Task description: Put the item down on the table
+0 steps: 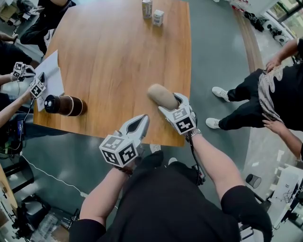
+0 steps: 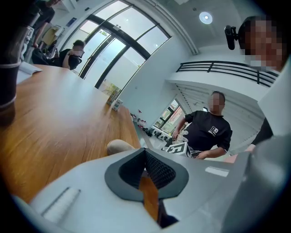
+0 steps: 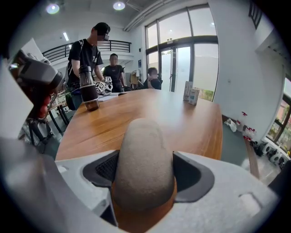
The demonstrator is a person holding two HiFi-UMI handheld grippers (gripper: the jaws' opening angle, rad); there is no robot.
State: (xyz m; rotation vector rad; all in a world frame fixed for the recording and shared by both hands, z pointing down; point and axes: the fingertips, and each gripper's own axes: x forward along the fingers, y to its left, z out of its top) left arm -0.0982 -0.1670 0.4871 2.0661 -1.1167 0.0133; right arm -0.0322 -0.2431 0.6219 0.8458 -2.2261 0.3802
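Observation:
The item is a beige, rough, oblong lump [image 1: 162, 96], and my right gripper [image 1: 168, 102] is shut on its near end. It hangs just over the wooden table [image 1: 118, 56] near the front edge. In the right gripper view the lump [image 3: 144, 154] fills the space between the two dark pads [image 3: 107, 168] and points out over the table [image 3: 182, 118]. My left gripper [image 1: 143, 119] sits lower left of it at the table's front edge, shut with nothing in it. In the left gripper view its jaws [image 2: 146, 160] meet, with the lump [image 2: 119, 146] just beyond.
A dark bottle [image 1: 65, 105] lies on its side at the table's left edge beside white paper [image 1: 52, 75]. A can [image 1: 147, 8] and a small box [image 1: 158, 17] stand at the far end. People stand to the right [image 1: 265, 94] and left, one holding other grippers [image 1: 28, 78].

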